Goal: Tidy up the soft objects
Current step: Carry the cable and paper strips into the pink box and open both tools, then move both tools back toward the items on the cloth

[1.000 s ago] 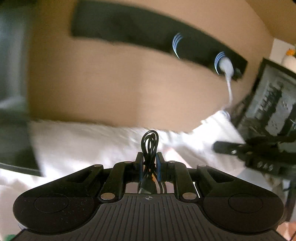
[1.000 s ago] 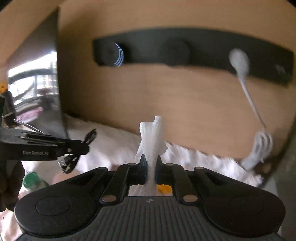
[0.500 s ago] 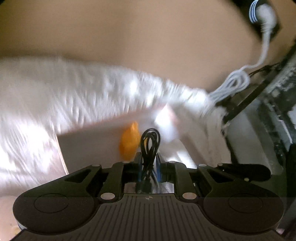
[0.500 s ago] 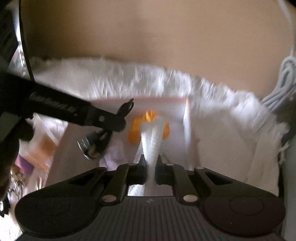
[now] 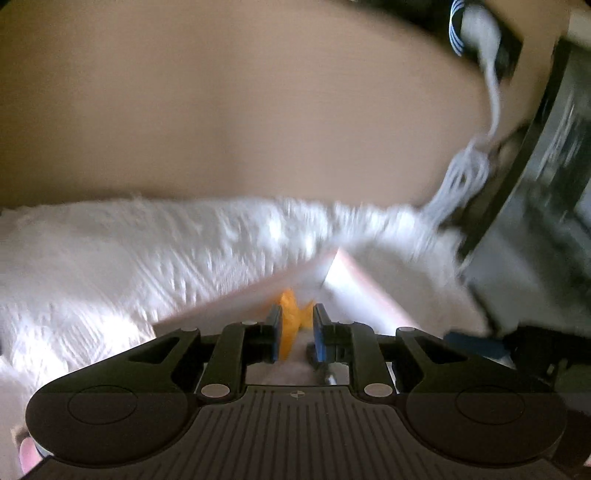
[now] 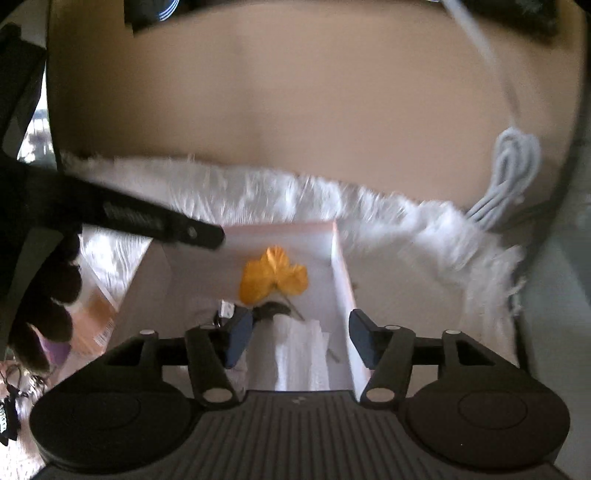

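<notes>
A pale pink open box lies on a white fluffy rug. Inside it are an orange fabric flower, a white knitted piece and a dark cable end. My right gripper is open above the box, with the white piece lying loose below its jaws. My left gripper hangs over the box, jaws slightly apart and empty; the orange flower shows between them. The left gripper also shows as a black arm in the right wrist view.
A tan wall with a black socket strip stands behind the rug. A coiled white cable hangs at the right. A dark framed panel leans at the right. Small packets lie left of the box.
My right gripper has opened and dropped the white knitted piece into the box. My left gripper has opened and let go of the black cable, which now lies in the box.
</notes>
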